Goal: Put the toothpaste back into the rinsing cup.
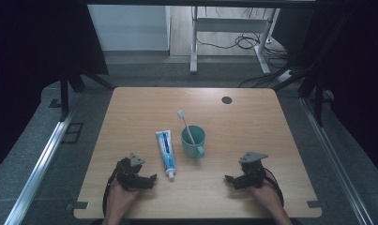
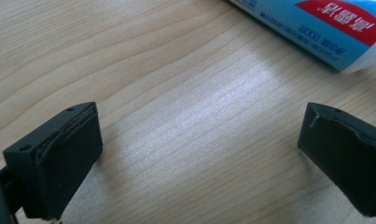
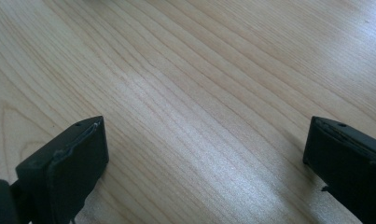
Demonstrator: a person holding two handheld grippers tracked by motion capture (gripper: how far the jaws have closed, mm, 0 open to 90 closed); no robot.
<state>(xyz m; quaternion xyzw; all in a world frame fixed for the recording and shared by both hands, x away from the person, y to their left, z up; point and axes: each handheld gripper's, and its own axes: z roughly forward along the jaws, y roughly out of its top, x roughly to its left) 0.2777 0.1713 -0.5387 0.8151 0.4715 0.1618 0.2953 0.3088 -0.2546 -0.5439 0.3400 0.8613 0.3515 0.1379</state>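
Near the front edge of the wooden table (image 1: 252,117), two hands each hold one tool. The left hand (image 1: 121,199) comes in at the front left, and its left tool (image 1: 151,179) points toward the table's middle, jaws wide apart over bare wood with nothing between them. In the left gripper view that tool (image 2: 199,140) shows the same gap, with the tube's end just beyond its far jaw. The right hand (image 1: 266,194) mirrors it at the front right; the right tool (image 1: 230,179) points inward, and the right gripper view shows its jaws (image 3: 204,149) spread apart over bare wood grain.

Between the tools and a little farther in lies one toothpaste tube (image 1: 166,148), white and blue with a red patch (image 2: 349,14), flat, its cap toward the front edge. Just beside it on the right stands one teal mug (image 1: 193,140), upright, handle toward the front. One toothbrush (image 1: 185,125) leans in the mug, its head up toward the far edge. Near the far right corner is one dark round spot (image 1: 227,100).
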